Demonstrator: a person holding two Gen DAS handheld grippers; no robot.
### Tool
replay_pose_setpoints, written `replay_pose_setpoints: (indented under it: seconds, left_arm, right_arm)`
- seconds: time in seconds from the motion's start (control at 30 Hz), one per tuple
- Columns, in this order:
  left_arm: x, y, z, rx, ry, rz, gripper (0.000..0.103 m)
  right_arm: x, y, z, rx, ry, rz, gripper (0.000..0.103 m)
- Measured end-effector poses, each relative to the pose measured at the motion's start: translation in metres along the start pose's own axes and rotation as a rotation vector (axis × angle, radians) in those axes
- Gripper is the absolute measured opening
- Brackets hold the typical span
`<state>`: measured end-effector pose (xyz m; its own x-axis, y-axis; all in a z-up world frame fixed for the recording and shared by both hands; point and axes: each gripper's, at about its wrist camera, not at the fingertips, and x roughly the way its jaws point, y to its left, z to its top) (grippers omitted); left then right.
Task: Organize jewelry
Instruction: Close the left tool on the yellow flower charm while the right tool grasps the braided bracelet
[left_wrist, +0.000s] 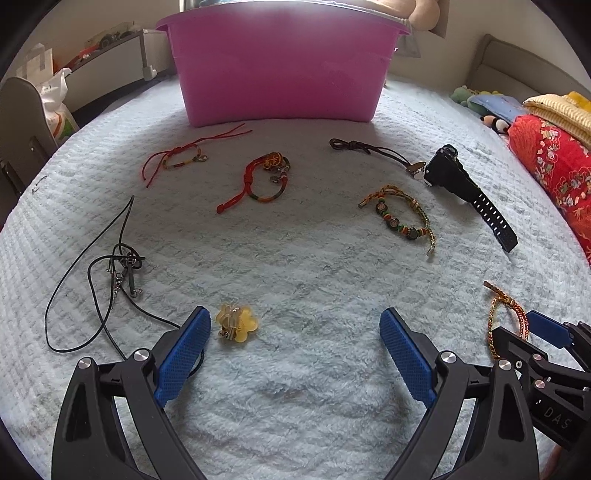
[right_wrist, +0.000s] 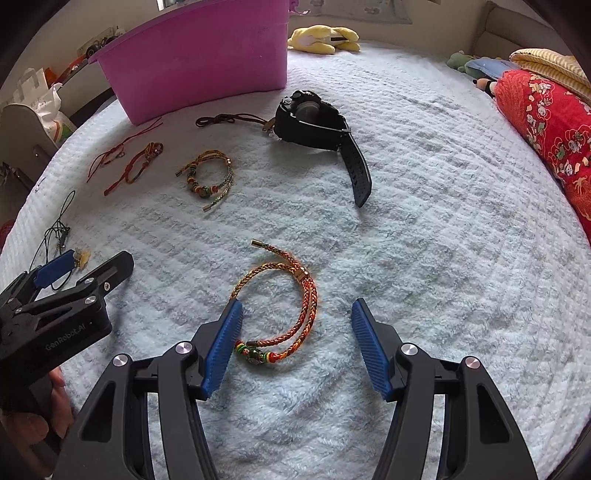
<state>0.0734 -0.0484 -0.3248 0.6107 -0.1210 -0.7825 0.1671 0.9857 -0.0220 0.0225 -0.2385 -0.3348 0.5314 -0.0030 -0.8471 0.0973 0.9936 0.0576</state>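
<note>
Between the spread-wide right gripper (right_wrist: 297, 325) fingers lies a bracelet (right_wrist: 280, 314); closing may pinch blanket (right_wrist: 424, 221) pile instead. Left gripper (left_wrist: 295, 343), also agape, holds nothing; its fingertip could nudge the charm (left_wrist: 236, 323).

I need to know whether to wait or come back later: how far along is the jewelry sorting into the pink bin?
Barely begun, it seems. Nothing looks put away; the pink bin's inside is hidden. Both grippers are open and empty: the right gripper frames the orange braided bracelet, the left gripper sits by the yellow flower charm. The watch, beaded bracelet, two red bracelets and cords remain on the blanket.
</note>
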Motion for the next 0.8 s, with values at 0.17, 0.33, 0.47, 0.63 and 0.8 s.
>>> replay_pose_setpoints:
  seconds: [0.17,0.33,0.47,0.63,0.8]
  left_arm:
    - [0.003,-0.002,-0.001,0.011,0.007,-0.011,0.09]
    - [0.004,-0.001,-0.002,0.008,0.004,-0.014,0.081]
    - [0.001,-0.002,-0.003,0.011,-0.003,0.004,0.073]
    - [-0.001,0.004,-0.004,-0.012,-0.003,0.006,0.06]
    - [-0.004,0.007,-0.004,-0.006,-0.002,0.018,0.031]
  right_arm:
    - [0.002,0.003,0.0,-0.014,-0.005,-0.003,0.058]
    - [0.001,0.009,-0.001,-0.044,-0.012,0.003,0.039]
    - [0.0,0.012,0.0,-0.054,-0.011,0.007,0.029]
    - [0.0,0.012,0.001,-0.054,-0.007,0.018,0.009]
    - [-0.004,0.013,0.002,-0.053,-0.017,0.02,0.005]
